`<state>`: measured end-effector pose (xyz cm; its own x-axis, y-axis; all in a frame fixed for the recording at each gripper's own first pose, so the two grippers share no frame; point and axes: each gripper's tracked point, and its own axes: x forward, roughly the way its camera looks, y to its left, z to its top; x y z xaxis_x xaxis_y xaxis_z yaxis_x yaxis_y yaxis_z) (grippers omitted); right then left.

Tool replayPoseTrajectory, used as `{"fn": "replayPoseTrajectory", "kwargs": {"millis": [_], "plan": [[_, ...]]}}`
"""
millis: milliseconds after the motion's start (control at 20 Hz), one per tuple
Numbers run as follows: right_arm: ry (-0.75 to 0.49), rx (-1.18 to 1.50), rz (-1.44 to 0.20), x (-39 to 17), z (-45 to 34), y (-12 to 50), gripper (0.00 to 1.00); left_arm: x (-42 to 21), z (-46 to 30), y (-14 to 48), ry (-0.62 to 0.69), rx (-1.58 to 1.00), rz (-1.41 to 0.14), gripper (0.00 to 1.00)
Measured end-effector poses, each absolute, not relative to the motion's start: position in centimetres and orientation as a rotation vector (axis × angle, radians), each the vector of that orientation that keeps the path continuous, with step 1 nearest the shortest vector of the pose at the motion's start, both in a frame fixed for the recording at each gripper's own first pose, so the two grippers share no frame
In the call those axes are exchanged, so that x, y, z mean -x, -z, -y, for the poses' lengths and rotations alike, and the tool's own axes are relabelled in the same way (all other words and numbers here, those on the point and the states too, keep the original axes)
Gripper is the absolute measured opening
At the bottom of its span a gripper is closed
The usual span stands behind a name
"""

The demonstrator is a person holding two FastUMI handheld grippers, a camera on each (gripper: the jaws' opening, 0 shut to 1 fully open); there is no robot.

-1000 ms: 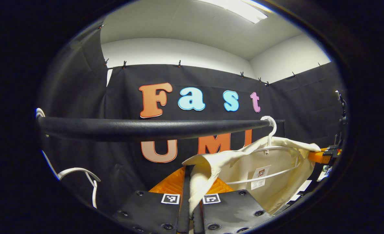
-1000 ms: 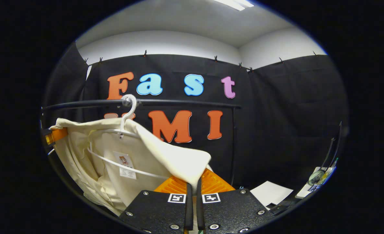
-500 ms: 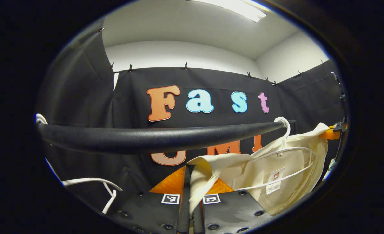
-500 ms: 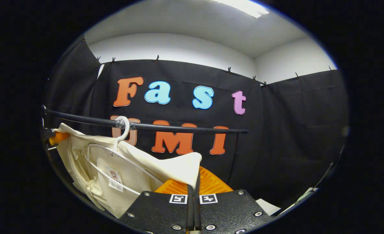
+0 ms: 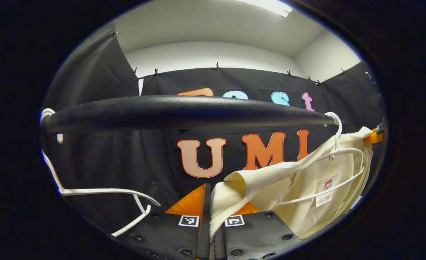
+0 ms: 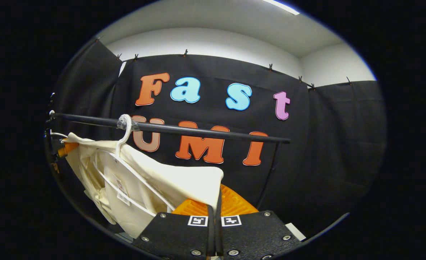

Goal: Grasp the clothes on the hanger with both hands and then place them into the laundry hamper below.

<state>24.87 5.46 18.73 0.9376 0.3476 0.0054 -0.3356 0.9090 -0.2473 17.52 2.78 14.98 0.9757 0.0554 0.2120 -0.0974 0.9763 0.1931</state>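
A cream garment [image 5: 306, 180], label inside its collar, hangs from a white hanger [image 6: 124, 130] on the black rail [image 6: 198, 131], each shoulder pinched tight by the left gripper [image 5: 210, 216] and right gripper [image 6: 214, 213].

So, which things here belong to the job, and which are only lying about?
Job:
- cream garment, pinched by left gripper and right gripper
- its white hanger on the rail

Lying about:
- spare white hanger
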Motion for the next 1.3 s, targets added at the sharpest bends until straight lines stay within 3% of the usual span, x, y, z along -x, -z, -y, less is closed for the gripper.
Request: {"fn": "replayPoseTrajectory", "kwargs": {"millis": [350,700,1300], "plan": [[-0.48,0.411,0.064,-28.1,-5.8,-20.8,0.0,-16.6,-2.1,-15.7,-0.147,-0.18,0.229,0.14],[-0.518,0.569,0.1,-28.7,-2.4,-23.3,0.0,-15.4,1.9,-16.0,-0.167,-0.252,0.238,0.13],[-0.778,0.29,-0.014,-32.1,-4.8,-14.8,0.0,-15.1,0.0,-13.6,-0.272,-0.1,0.177,0.13]]}}
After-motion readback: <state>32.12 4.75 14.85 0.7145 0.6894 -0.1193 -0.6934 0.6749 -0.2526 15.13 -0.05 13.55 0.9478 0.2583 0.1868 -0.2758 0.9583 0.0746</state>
